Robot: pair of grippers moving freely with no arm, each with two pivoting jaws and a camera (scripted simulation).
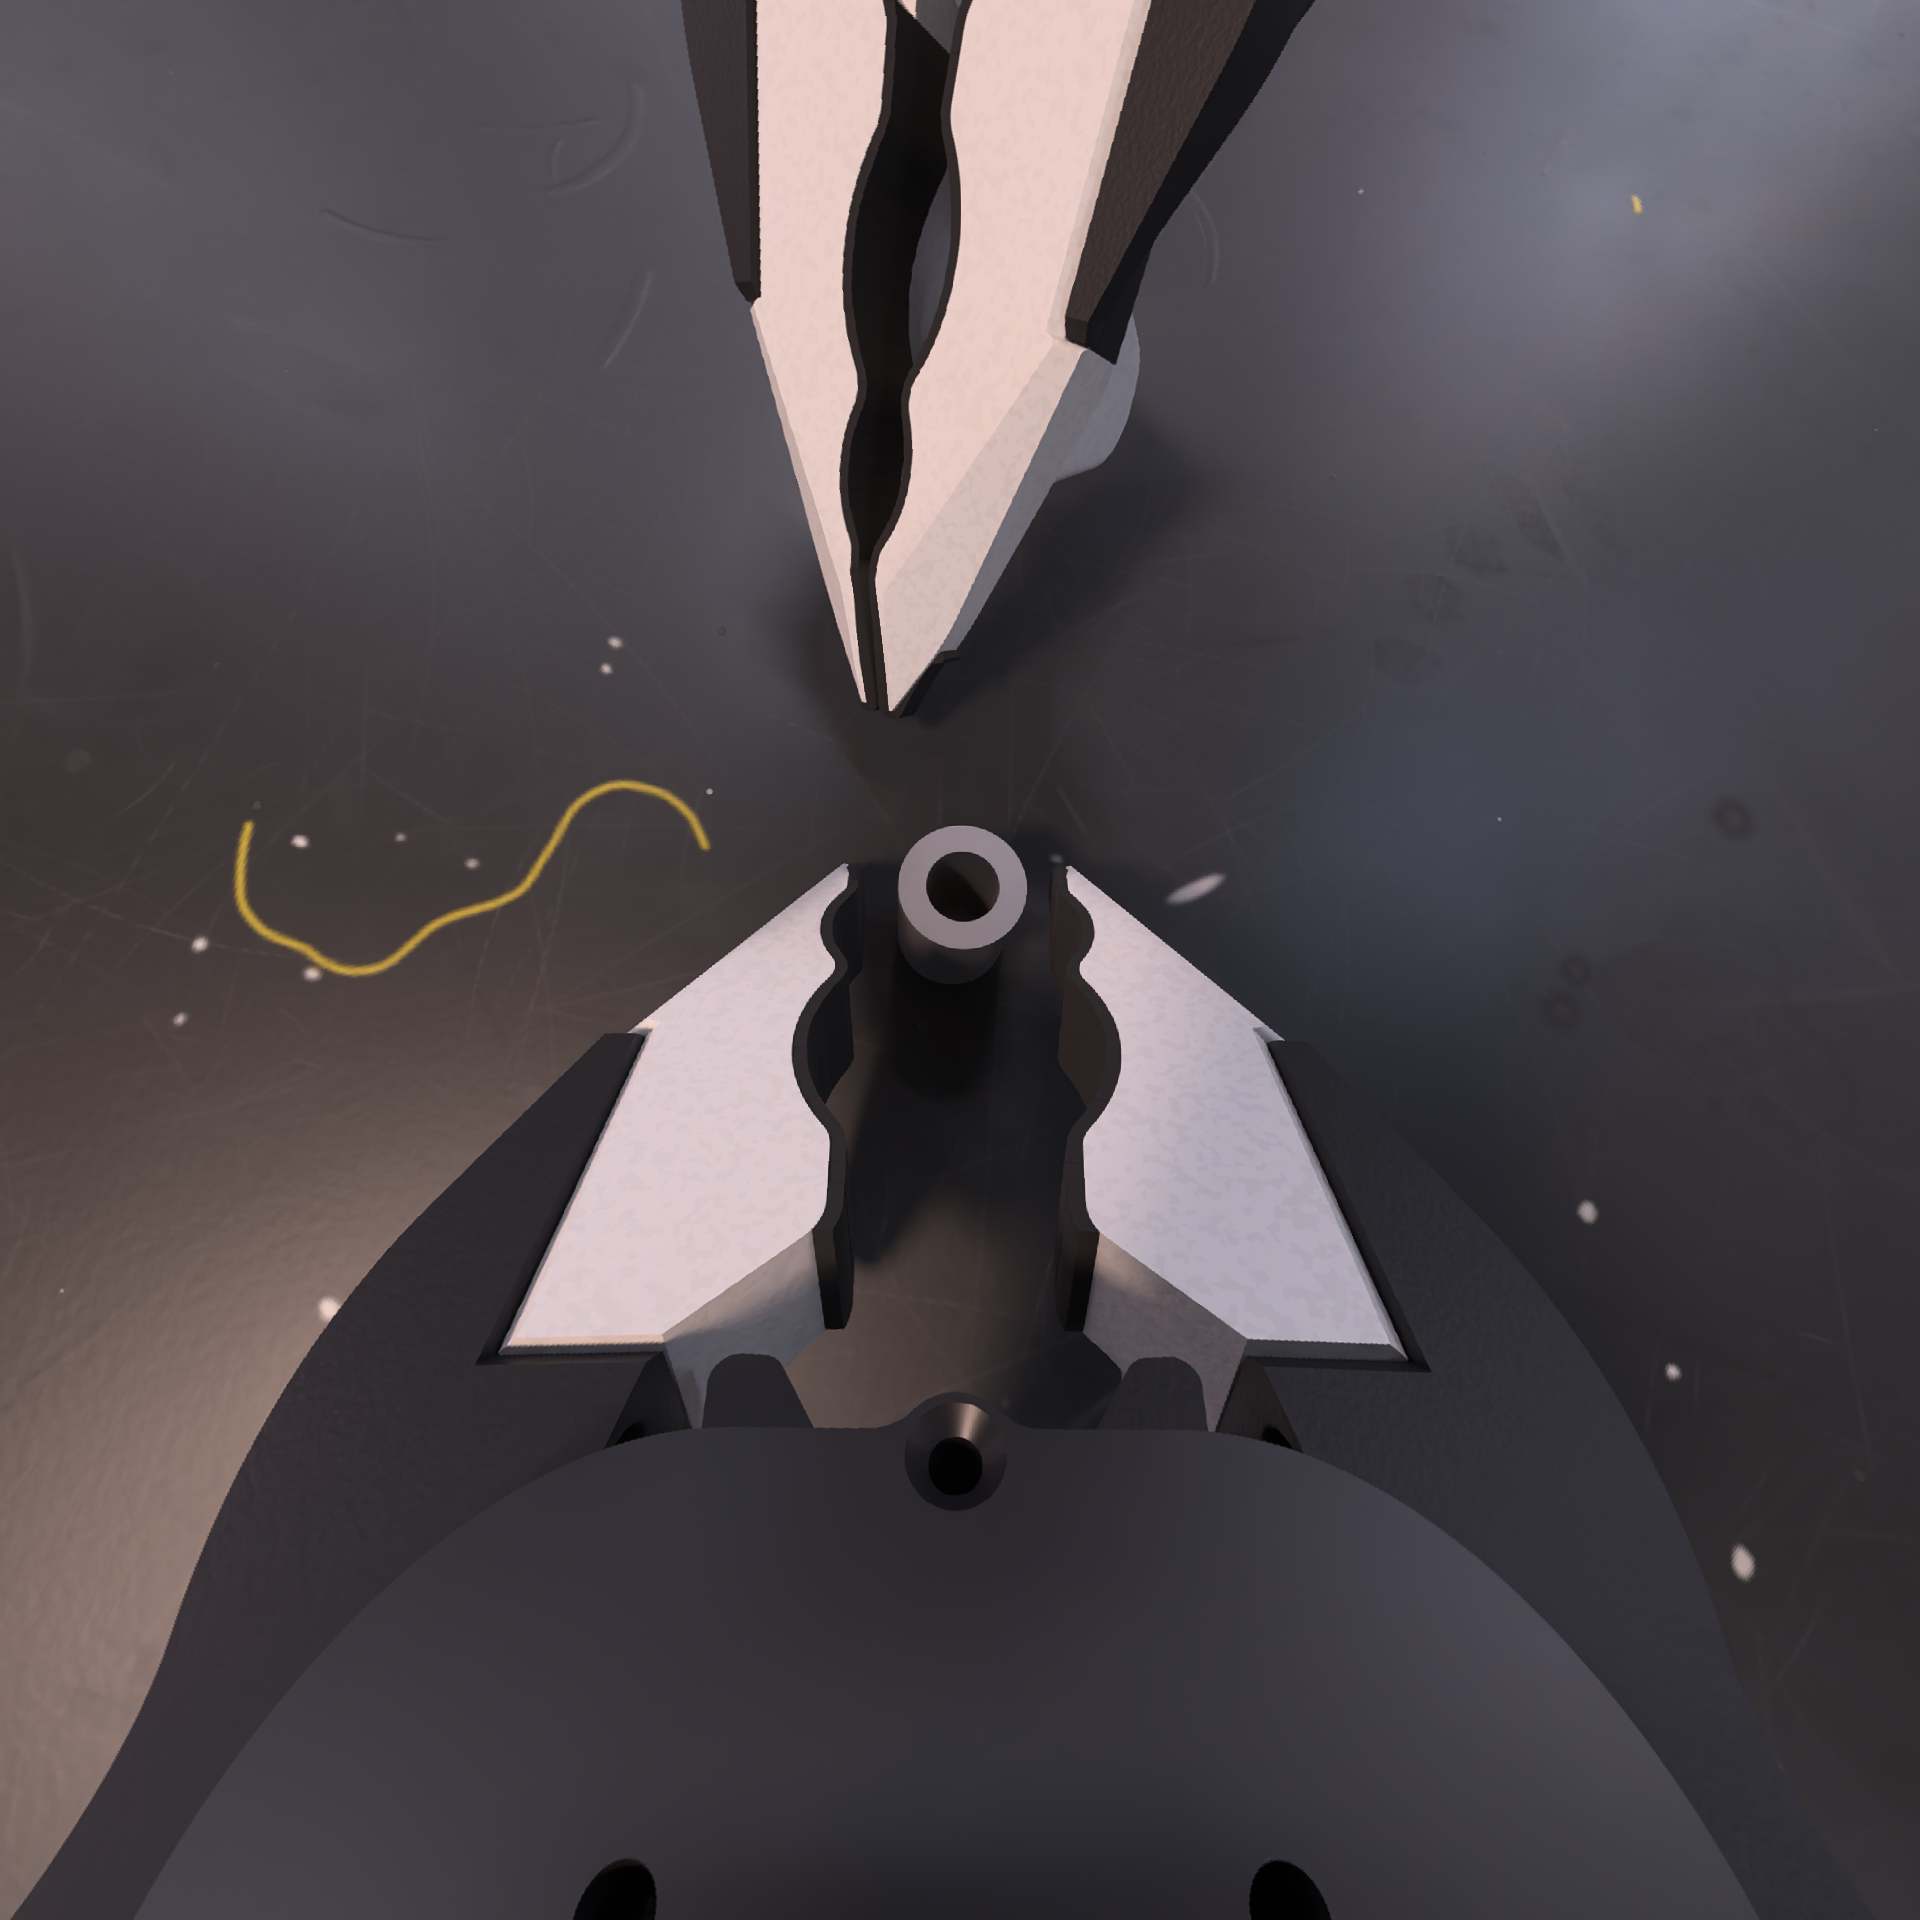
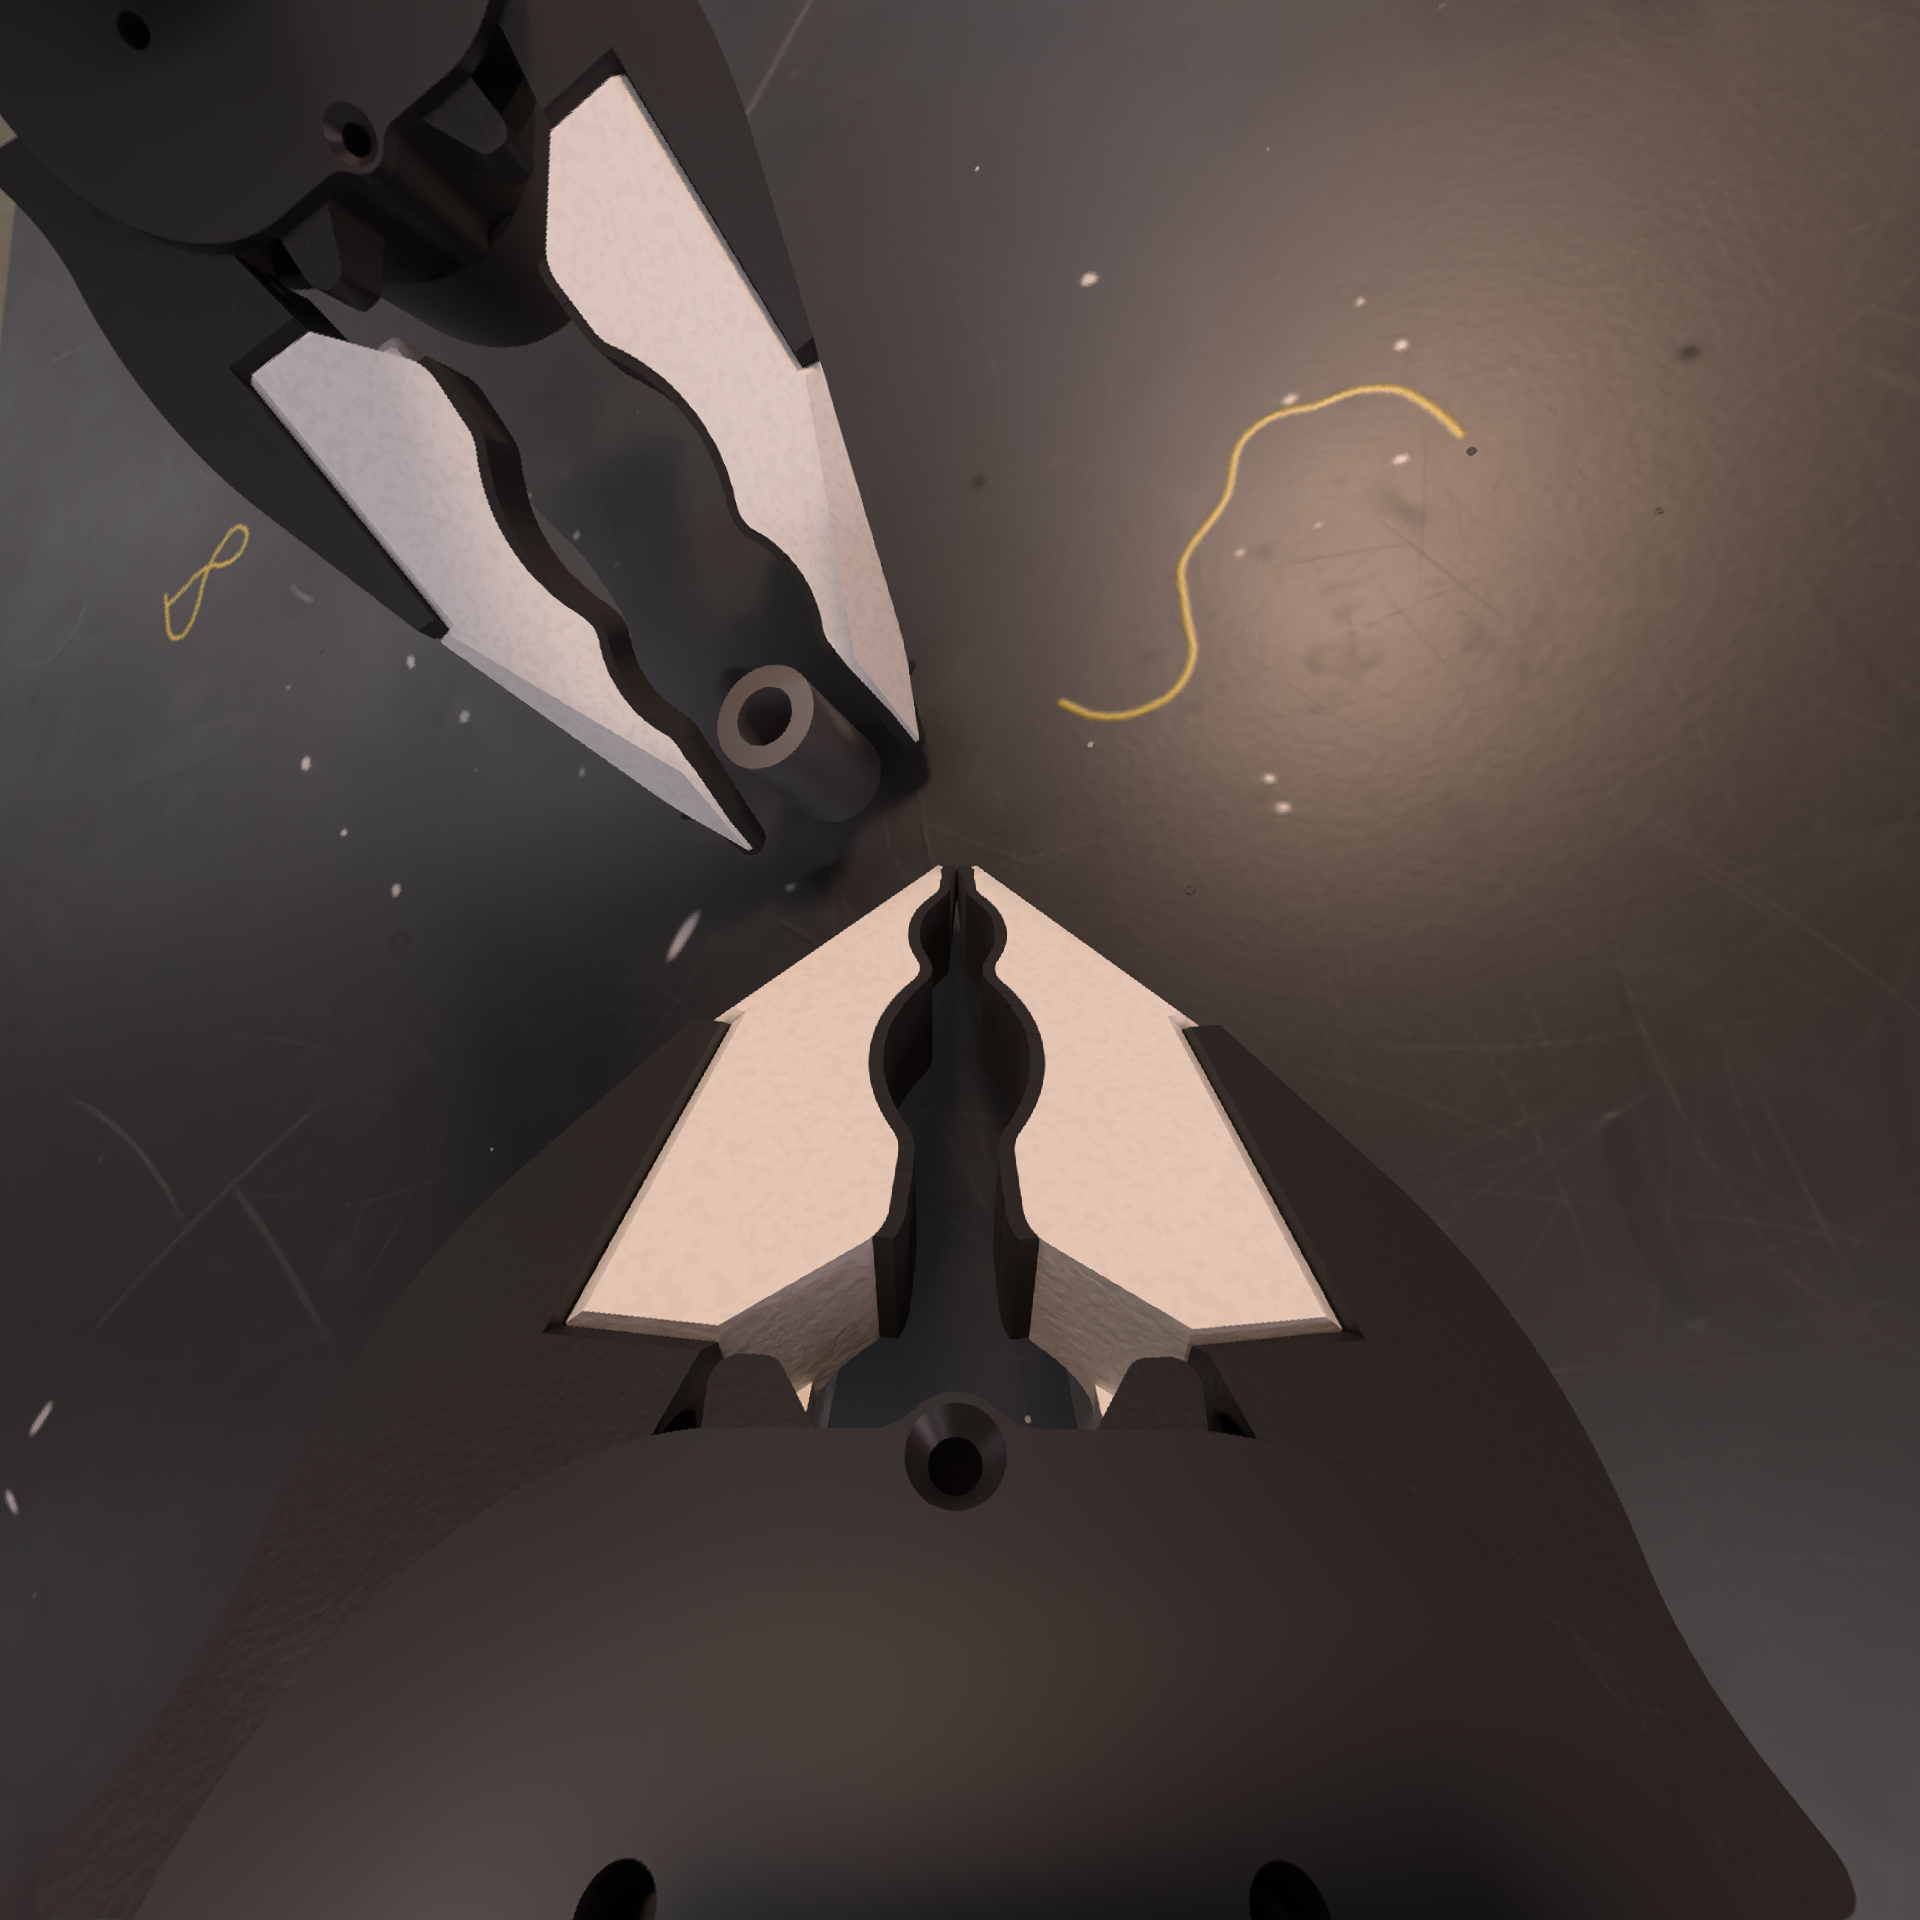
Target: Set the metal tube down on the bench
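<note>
The metal tube [image 1: 961, 891] is a short grey tube that I see end-on, standing upright on the dark bench [image 1: 1455, 727]. My left gripper [image 1: 958, 873] points down over it. Its jaws are open, with a narrow gap on each side of the tube. In the right wrist view the tube [image 2: 771, 724] stands between the left gripper's [image 2: 831, 790] spread fingertips. My right gripper [image 2: 956, 873] is shut and empty, its tips just beside the tube. It also shows in the left wrist view [image 1: 883, 707], coming in from the top.
A curled yellow thread [image 1: 468, 904] lies on the bench left of the tube; it also shows in the right wrist view [image 2: 1226, 540]. A small yellow loop [image 2: 203, 582] lies farther off. White specks and scratches dot the bench [image 2: 1455, 1039].
</note>
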